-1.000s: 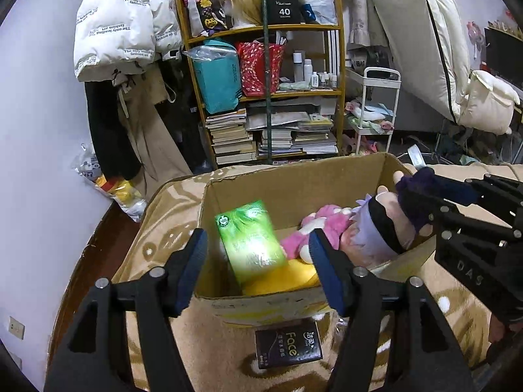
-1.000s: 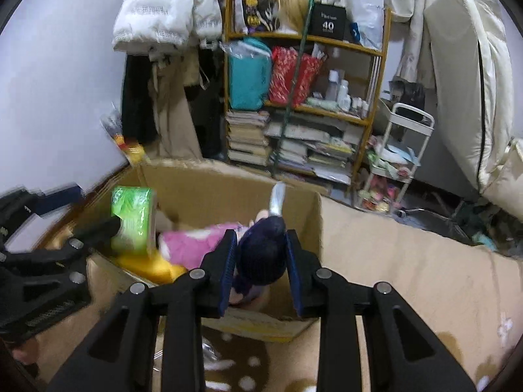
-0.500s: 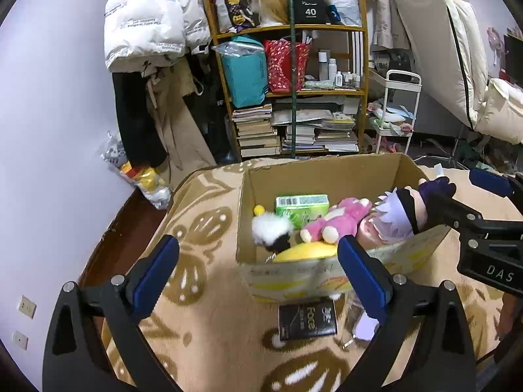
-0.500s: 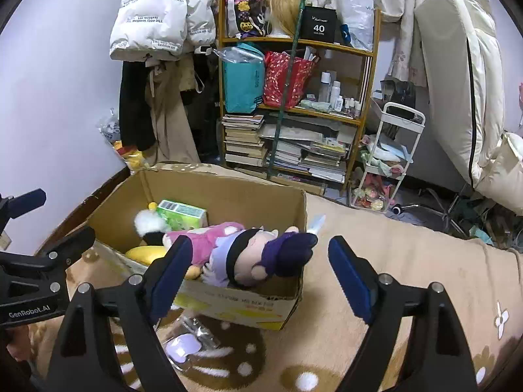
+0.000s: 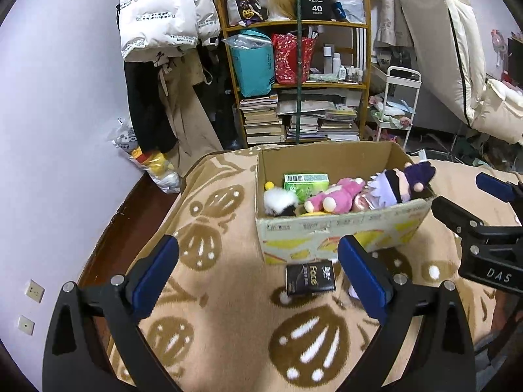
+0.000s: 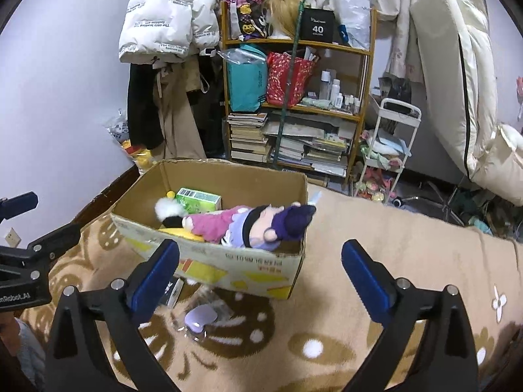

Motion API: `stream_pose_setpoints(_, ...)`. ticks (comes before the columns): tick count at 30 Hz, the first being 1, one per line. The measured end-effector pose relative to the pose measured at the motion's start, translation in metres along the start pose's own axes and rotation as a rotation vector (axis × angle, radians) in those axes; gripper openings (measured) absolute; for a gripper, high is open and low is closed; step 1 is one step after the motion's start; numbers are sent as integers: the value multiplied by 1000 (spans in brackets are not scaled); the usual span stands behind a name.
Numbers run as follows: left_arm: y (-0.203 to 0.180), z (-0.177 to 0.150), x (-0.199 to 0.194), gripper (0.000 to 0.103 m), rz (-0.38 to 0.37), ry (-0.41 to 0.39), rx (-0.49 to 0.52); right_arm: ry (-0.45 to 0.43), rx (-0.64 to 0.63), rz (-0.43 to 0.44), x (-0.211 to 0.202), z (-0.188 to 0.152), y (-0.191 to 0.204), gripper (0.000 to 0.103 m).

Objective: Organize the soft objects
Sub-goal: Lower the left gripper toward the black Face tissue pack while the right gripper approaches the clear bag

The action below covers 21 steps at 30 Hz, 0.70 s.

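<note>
Left wrist view. The left tongs (image 5: 258, 274) are spread wide with nothing between the blue pads (image 5: 361, 277); their jaws have just been opening. They hang above the patterned blanket (image 5: 225, 326), clear of the cardboard box (image 5: 327, 232). A black packet (image 5: 310, 277) lies flat on the blanket just beside the box's near wall, between the two fingers as seen from here. Inside the box a green tissue pack (image 5: 305, 183) lies toward the far left corner, a white and black fluffy toy (image 5: 279, 201) sits at the left wall, and a pink plush doll (image 5: 369, 191) stretches along the near wall, its purple hat (image 5: 421, 171) poking over the right rim. The right tongs (image 5: 464, 202) are seen at the right edge, beside the box's right end and not touching it. Bare blanket lies open to the left of the box up to the blanket's left edge.

Right wrist view. The right tongs (image 6: 260, 271) are also spread wide and empty, their jaws having just been opening; the box (image 6: 228, 261) and doll (image 6: 248, 225) sit beyond the pads, untouched. A small lilac object (image 6: 199, 318) in clear wrap lies on the blanket (image 6: 376, 261) near the box's near wall. Wide plain blanket is free to the right of the box. The left tongs (image 6: 32, 225) show at the left edge, apart from the box.
</note>
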<state>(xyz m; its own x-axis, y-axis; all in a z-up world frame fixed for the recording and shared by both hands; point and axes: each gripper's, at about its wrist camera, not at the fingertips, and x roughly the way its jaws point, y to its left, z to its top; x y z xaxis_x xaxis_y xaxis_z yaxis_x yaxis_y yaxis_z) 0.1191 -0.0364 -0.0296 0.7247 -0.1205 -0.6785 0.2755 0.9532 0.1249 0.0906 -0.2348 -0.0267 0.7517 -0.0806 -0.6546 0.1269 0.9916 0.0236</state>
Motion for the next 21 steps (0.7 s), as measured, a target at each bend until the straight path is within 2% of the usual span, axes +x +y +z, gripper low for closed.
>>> stream_pose_setpoints(8,-1,-14,-2,97,-6,37,-9,5,36,18,-13,-11,0,103)
stream_pose_setpoints(21,12,-21,10,97,-1,78,-51,70,23,29,6,-21,7,103)
